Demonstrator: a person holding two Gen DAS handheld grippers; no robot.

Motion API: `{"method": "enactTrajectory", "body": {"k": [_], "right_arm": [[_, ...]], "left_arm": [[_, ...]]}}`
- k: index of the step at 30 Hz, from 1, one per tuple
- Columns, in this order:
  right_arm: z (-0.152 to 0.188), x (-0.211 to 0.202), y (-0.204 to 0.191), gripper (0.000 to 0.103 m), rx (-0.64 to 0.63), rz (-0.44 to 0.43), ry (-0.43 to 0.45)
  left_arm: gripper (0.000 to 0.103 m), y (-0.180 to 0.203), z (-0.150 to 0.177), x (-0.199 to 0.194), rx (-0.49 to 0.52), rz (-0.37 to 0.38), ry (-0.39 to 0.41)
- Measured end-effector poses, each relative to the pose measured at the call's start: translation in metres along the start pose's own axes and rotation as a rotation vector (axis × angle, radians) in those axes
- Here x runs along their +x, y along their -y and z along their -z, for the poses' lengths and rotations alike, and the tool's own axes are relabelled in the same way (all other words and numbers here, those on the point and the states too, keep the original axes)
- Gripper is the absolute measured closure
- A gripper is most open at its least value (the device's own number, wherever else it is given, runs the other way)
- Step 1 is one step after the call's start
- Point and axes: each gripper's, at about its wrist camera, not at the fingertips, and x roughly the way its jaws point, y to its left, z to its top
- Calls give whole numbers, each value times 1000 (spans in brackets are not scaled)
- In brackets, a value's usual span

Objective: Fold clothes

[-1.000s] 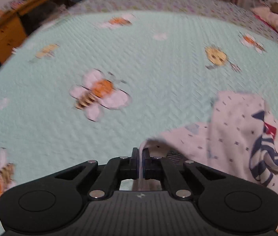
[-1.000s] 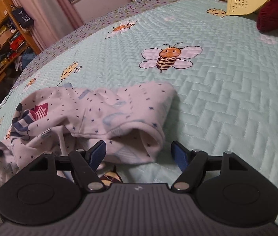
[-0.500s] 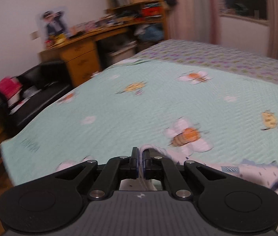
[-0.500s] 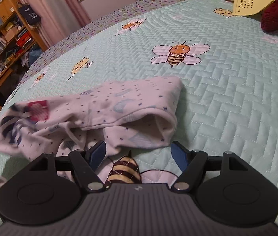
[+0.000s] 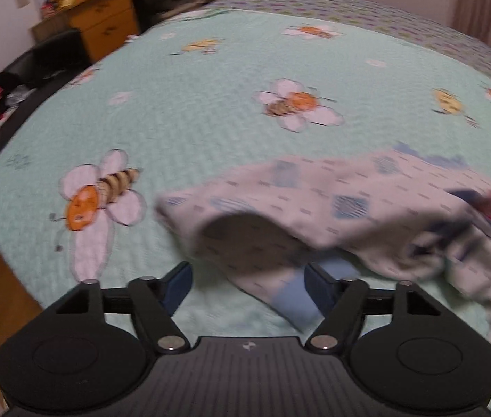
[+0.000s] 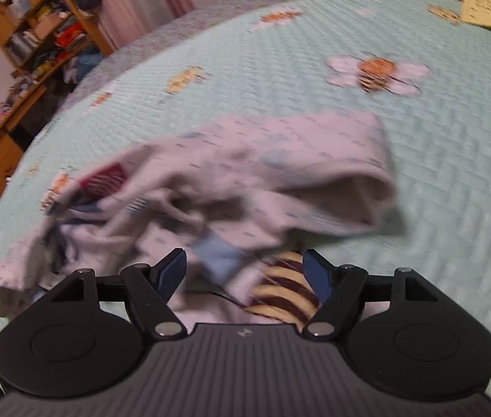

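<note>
Fingers of the left gripper (image 5: 247, 286) stand wide apart and grip nothing, with the pale-blue cuff (image 5: 292, 304) of the white patterned garment (image 5: 332, 215) lying between them, nearer the right finger. The right gripper (image 6: 243, 274) is likewise spread wide, empty, its fingers straddling the garment's crumpled near edge. The garment lies bunched on the mint bee-print bedspread (image 5: 193, 111).

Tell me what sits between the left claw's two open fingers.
In the left wrist view, a light blue cuff of the white patterned garment lies between the left claw fingers, on the mint green quilt.
</note>
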Motion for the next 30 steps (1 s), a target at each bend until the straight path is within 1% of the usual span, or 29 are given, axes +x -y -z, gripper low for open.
{"method": "enactTrajectory", "body": {"k": [2,4,5,7,9,11,13,15,16,19,21,22,23,24,25,26,28,29,30], "right_arm": [[-4,3,-13,28,-35,-18,9],[-8,7,-27,28,-69,-35,18],[-10,8,-34,28,-87,-44,22],[-17,23,-49,28,-96,-73,13],[-17,43,-62,28,-90,-64,-26],[-9,62,-69,28,-95,-57,-103],[7,73,-72,28,-103,-48,-179],[25,65,-80,27,-185,-46,-166],[31,59,-85,27,-223,-44,-179],[44,43,-94,27,-318,-55,-259],[42,36,-96,27,-327,-63,-323],[39,31,-96,27,-315,-68,-344],[32,26,-96,27,-276,-92,-351],[22,21,-95,27,-228,-130,-329],[11,15,-95,27,-191,-160,-287],[0,12,-97,27,-169,-173,-234],[-18,13,-105,23,-181,-158,-144],[-23,17,-109,23,-188,-151,-112],[-24,26,-110,23,-176,-151,-111]], "left_arm": [[28,9,4,-4,20,33,8],[22,13,7,-6,26,49,9],[17,13,8,-6,28,56,7],[16,12,10,-3,29,56,-6],[16,11,11,-1,36,50,-14],[16,8,12,0,43,52,-20],[16,3,11,2,42,66,-21],[16,-1,10,5,42,77,-30],[16,-2,9,7,37,80,-37],[16,-5,9,15,29,95,-59],[16,-6,9,20,28,112,-74],[16,-6,9,21,28,119,-78],[16,-7,9,22,30,120,-79],[16,-6,9,23,33,116,-79],[16,-6,9,23,34,110,-82],[16,-6,9,24,36,106,-84],[16,-6,8,26,41,102,-90],[16,-6,9,26,44,103,-90],[16,-6,9,27,47,103,-89]]}}
